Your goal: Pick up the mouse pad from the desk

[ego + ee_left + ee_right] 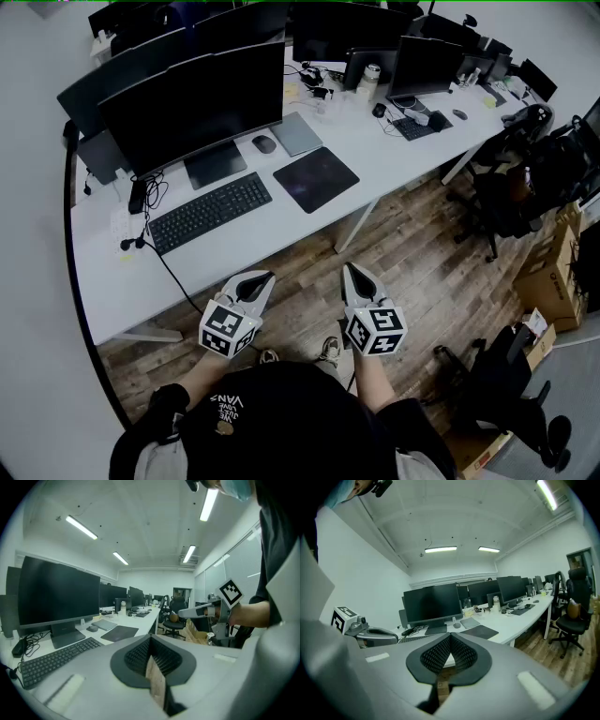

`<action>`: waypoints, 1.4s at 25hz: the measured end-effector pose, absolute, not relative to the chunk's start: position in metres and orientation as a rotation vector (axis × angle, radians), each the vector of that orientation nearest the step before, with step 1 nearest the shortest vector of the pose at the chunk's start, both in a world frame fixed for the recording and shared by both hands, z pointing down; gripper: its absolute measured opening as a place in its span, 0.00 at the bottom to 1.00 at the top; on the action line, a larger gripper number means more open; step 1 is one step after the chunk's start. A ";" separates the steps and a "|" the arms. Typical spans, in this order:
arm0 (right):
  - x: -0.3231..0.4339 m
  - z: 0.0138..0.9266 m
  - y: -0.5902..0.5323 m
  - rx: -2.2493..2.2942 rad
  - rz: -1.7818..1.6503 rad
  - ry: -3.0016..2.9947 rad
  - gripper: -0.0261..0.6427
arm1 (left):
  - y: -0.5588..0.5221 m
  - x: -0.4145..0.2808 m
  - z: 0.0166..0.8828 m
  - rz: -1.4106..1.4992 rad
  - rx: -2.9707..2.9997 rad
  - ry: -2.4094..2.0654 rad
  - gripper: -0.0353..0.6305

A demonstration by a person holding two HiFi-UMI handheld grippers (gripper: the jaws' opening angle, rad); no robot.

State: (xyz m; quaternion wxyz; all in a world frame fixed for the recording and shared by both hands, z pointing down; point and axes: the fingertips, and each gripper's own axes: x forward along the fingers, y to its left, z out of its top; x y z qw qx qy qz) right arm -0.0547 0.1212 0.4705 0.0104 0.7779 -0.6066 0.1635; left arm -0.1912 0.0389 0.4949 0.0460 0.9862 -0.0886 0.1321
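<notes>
The left claw (265, 275) hangs just off the front edge of the long white surface (281, 239), jaws pressed together and empty. Right of the black keyboard (210, 212), the thin, dark, faintly mottled rectangular mouse pad (316, 178) lies flat near that edge, slightly askew. The right claw (349, 267) is likewise closed on nothing, well apart from the pad. The pad's pattern and material are too blurred to tell.
</notes>
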 end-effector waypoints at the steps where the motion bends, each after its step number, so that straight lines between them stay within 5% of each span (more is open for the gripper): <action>1: -0.052 0.471 0.122 2.425 0.510 -1.894 0.05 | 0.039 -0.189 0.495 0.408 3.010 -0.277 0.06; 7: -0.037 0.468 0.120 2.385 0.522 -2.032 0.05 | 0.049 -0.163 0.488 0.344 2.998 -0.258 0.06; 9: -0.028 0.470 0.116 2.361 0.539 -2.067 0.07 | 0.050 -0.152 0.489 0.339 2.970 -0.293 0.26; 10: -0.024 0.472 0.115 2.339 0.545 -2.072 0.23 | 0.050 -0.147 0.490 0.345 2.952 -0.322 0.38; 12: -0.014 0.475 0.114 2.288 0.560 -2.089 0.40 | 0.051 -0.136 0.492 0.359 2.929 -0.372 0.42; 35: 0.112 0.502 0.108 1.987 0.656 -2.261 0.42 | 0.055 -0.048 0.538 0.424 2.670 -0.771 0.45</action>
